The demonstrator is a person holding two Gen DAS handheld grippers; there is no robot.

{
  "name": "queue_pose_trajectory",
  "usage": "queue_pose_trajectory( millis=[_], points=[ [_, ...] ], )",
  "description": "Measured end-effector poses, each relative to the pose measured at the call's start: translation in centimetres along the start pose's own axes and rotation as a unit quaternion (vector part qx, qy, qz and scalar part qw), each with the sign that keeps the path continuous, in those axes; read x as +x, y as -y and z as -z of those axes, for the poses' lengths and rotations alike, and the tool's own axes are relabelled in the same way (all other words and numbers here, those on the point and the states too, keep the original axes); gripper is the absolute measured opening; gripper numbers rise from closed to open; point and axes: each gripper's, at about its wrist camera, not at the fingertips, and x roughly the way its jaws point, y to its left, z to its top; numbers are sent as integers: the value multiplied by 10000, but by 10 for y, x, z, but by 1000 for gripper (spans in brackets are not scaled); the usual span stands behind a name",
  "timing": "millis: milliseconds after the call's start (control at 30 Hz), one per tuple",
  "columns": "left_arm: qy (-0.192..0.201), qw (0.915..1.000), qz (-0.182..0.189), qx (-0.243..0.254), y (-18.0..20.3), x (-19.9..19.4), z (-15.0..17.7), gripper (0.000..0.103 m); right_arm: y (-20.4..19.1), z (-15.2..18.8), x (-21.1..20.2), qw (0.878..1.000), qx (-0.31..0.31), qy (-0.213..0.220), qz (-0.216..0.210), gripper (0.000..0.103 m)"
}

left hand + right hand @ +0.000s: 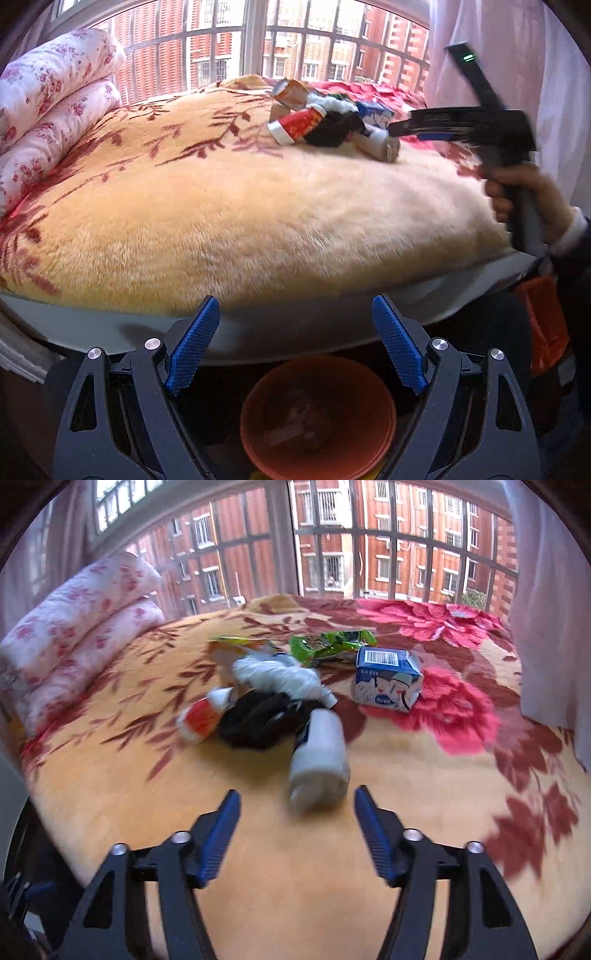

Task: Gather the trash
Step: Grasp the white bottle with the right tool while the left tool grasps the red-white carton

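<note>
A heap of trash lies on the bed: a white plastic bottle (319, 764) on its side, a black cloth (258, 716), a red-and-white paper cup (201, 718), a white wad (280, 675), a green wrapper (328, 644) and a blue-and-white carton (388, 679). My right gripper (297, 801) is open and empty, its tips just short of the bottle's base. The left wrist view shows it (410, 127) over the heap, beside the bottle (380, 142) and cup (295, 125). My left gripper (295, 306) is open and empty at the bed's near edge, above an orange bin (317, 417) on the floor.
A yellow plush blanket (221, 206) with red flowers covers the bed. A folded floral quilt (48, 122) lies at the left. A barred window (369, 546) stands behind and a white curtain (550, 627) hangs right. An orange bag (546, 325) hangs by the bed's right.
</note>
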Motion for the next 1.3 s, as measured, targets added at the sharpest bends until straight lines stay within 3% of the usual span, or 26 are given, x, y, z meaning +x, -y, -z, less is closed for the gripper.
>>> queue_pose_trajectory(
  millis=[233, 300, 333, 500, 600, 700, 767, 967, 1133, 1167, 1200, 1233, 1300],
  points=[
    [-16, 9999, -60, -143, -9, 15, -13, 82, -3, -30, 74, 9978, -159, -524, 382, 67],
    [-34, 9998, -103, -161, -11, 20, -20, 82, 2, -32, 93, 9956, -78, -844, 410, 48],
    [-31, 9998, -106, -174, -12, 22, -23, 82, 4, -31, 96, 9951, 10, -917, 370, 48],
    [22, 10000, -70, 48, -11, 37, -60, 82, 13, -18, 56, 9987, 340, -329, 197, 48],
    [-12, 9985, -106, 535, -1, 57, -92, 82, 20, 1, 13, 9980, 614, 125, -11, 48],
    [-69, 9946, 87, 1035, 9, 80, -123, 82, 28, 20, -20, 9947, 884, 512, -132, 48],
    [-62, 9913, -42, 1318, 14, 98, -140, 82, 31, 36, -42, 9911, 1060, 781, -218, 48],
    [-232, 9776, -379, 2056, 21, 158, -169, 82, 34, 72, -73, 9837, 1318, 1114, -497, 48],
    [-387, 9643, -395, 2588, 29, 196, -184, 81, 35, 80, -80, 9809, 1426, 1180, -600, 48],
    [-393, 9629, -340, 2648, 30, 202, -186, 76, 36, 82, -80, 9805, 1447, 1175, -619, 48],
    [-453, 9605, -269, 2734, 31, 207, -186, 52, 36, 83, -80, 9805, 1470, 1166, -587, 48],
    [-565, 9597, -259, 2742, 31, 211, -187, 35, 36, 84, -80, 9808, 1467, 1154, -561, 48],
    [-610, 9582, -368, 2770, 33, 211, -181, 26, 35, 85, -80, 9812, 1461, 1146, -526, 48]
  ],
)
